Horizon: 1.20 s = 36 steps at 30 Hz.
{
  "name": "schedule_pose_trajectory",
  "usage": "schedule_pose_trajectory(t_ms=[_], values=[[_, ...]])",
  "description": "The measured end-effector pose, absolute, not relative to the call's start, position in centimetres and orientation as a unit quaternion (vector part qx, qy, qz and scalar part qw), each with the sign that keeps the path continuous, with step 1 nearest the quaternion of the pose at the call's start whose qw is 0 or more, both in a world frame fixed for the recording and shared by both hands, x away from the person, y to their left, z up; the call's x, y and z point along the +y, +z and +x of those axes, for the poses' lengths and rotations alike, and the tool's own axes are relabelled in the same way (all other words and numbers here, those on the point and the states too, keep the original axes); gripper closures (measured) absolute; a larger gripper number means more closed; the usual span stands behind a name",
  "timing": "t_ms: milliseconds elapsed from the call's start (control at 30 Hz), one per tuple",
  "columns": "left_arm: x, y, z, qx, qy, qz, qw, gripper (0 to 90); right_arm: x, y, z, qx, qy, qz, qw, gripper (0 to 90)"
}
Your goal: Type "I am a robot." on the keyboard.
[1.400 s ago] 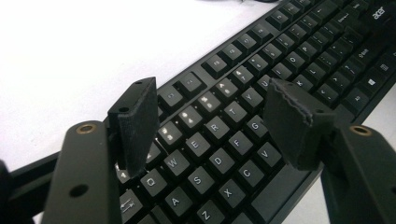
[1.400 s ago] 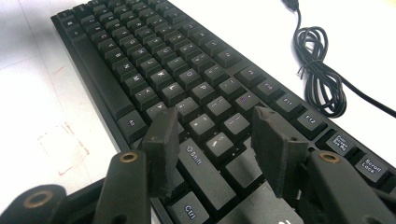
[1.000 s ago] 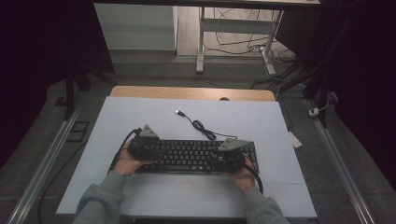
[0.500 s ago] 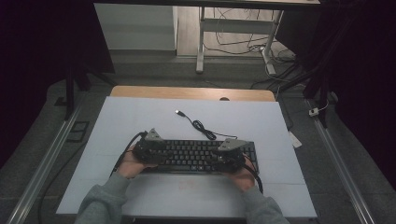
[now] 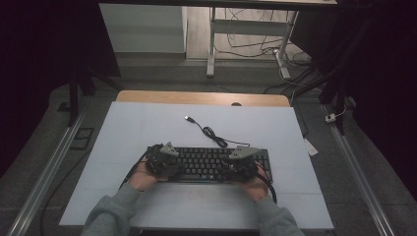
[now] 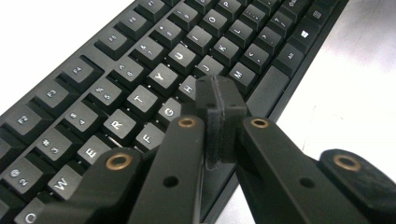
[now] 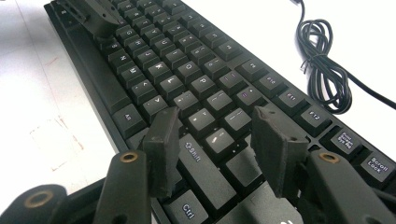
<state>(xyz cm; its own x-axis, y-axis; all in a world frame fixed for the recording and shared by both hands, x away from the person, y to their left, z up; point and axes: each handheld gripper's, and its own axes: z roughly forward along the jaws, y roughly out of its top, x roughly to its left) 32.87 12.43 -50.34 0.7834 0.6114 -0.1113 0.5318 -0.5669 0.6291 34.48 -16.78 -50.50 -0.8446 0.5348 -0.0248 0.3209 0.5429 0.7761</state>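
One keyboard [image 5: 211,164] lies near-centre on the tabletop [image 5: 147,128], two claws over it — left claw [image 6: 219,105] just pressed together, empty, on the keys; right claw [image 7: 217,140] spread — one cable [image 5: 211,132] coiled behind.

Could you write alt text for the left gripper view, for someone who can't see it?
The left claw, its two black jaws shut together with nothing between them, points down at a black keyboard, tip over the keys near G and H. The keyboard lies slantwise on a white table.
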Motion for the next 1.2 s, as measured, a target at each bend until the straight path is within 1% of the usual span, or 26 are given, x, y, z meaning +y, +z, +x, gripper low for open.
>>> schedule_pose_trajectory(t_ms=[467, 1200], values=[[11.9, -51.06, 32.83, 0.323, 0.06, 0.888, 0.321, 89.0, -16.66, -50.63, 34.49, 0.87, 0.406, 0.245, 0.131, 51.8], [11.79, -51.26, 32.82, 0.324, 0.065, 0.888, 0.32, 88.8, -16.58, -50.67, 34.5, 0.872, 0.405, 0.243, 0.132, 51.6]])
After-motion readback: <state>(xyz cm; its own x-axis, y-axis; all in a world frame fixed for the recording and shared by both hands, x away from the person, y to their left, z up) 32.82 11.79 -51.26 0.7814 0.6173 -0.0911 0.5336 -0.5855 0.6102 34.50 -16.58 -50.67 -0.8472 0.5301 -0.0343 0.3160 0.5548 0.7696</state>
